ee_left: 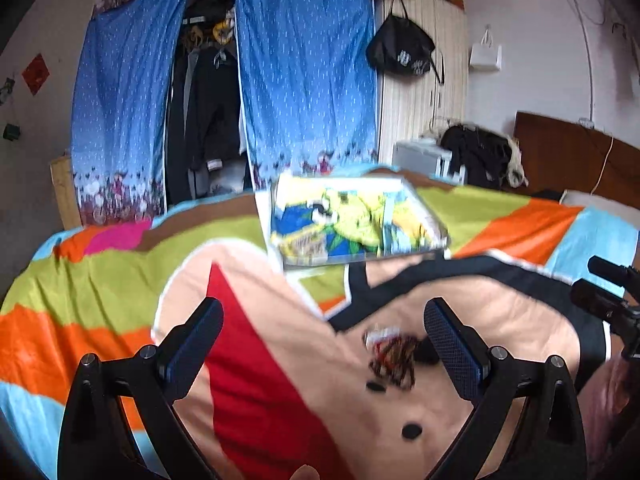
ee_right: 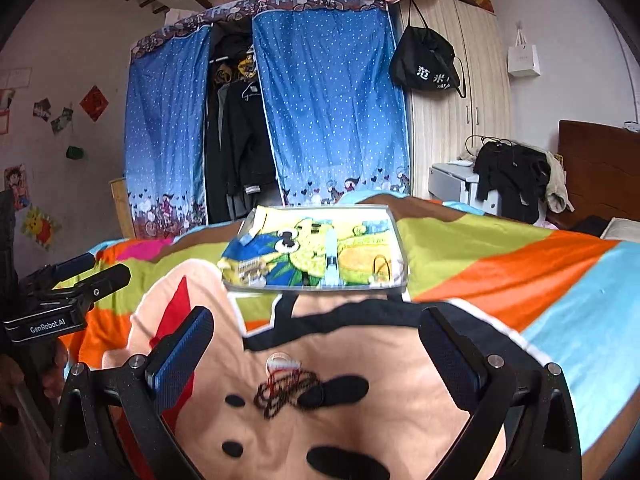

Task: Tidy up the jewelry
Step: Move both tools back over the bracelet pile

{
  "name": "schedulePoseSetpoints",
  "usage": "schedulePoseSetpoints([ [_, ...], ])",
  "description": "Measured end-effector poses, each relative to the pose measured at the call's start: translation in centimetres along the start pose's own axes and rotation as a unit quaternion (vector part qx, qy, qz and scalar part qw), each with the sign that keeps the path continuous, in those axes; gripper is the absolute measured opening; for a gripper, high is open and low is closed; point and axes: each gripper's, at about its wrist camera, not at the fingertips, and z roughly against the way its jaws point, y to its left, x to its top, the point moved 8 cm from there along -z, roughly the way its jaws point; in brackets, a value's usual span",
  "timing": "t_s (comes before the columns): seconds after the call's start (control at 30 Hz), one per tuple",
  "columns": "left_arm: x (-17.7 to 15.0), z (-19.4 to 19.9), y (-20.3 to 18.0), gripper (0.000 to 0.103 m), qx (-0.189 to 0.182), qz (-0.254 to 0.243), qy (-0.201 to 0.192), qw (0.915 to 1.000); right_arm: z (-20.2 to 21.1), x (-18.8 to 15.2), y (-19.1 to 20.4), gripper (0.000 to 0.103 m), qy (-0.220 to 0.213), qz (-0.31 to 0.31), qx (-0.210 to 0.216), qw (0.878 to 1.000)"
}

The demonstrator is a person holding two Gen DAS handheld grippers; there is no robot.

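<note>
A tangle of dark and red beaded jewelry lies on the bed's cartoon blanket, on the near side of the clear tray. The right gripper is spread wide and empty above the blanket, the jewelry below and between its fingers. The left gripper is wide and empty too, the blurred jewelry seemingly just inside its right finger

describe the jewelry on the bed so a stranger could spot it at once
On the bed, find the colourful cartoon blanket and the clear tray lying on it. Nearer the cameras, on the peach patch, lies the jewelry: a tangled heap of red and dark cord with a pale ring, unlike the flat black printed spots around it.
</note>
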Motion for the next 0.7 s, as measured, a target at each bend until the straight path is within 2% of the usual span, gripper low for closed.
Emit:
schedulePoseSetpoints([
  [0.13, -3.3, -0.8, 0.1, 0.098, -0.004, 0.014, 0.046, 0.9988, 0.2, -2.6, 0.2, 0.103, 0.038, -0.005, -0.001, 0.999],
  [0.37, -6.5, -3.0, -0.5, 0.098, -0.017, 0.02, 0.13, 0.9912, -1.4, -7.3, -0.2, 0.103, 0.148, -0.045, 0.007, 0.988],
  [0.53, -8.3, -5.7, -0.6, 0.098, -0.022, 0.024, 0.197, 0.9798, -2.7, -9.7, -0.9, 0.103, 0.2, -0.074, 0.01, 0.977],
  [0.7, -9.2, -8.0, -0.3, 0.098, -0.031, 0.033, 0.242, 0.9692, -4.2, -10.6, -1.3, 0.103, 0.232, -0.092, 0.017, 0.968],
])
